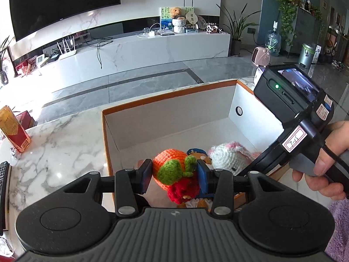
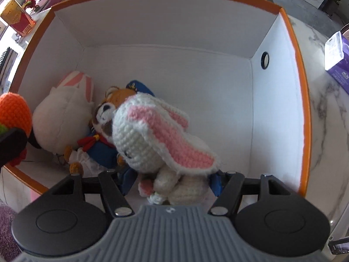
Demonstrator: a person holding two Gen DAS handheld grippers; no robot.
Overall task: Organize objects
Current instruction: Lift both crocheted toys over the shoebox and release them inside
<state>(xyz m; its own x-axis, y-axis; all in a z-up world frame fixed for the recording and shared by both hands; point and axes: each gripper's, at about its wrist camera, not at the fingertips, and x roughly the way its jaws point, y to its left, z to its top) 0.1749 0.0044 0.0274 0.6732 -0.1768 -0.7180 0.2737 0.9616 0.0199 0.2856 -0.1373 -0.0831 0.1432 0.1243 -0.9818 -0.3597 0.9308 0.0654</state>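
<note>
My left gripper is shut on an orange crochet toy with green leaves and a red base, held over the near-left edge of the white box with an orange rim. It shows at the left edge of the right wrist view. My right gripper is shut on a white crochet bunny with pink ears, inside the box. A white plush bunny and a bear in a blue uniform lie on the box floor.
The box stands on a marble table. A red and yellow carton and a remote lie at the left. A purple tissue pack lies right of the box. The right handheld unit reaches in from the right.
</note>
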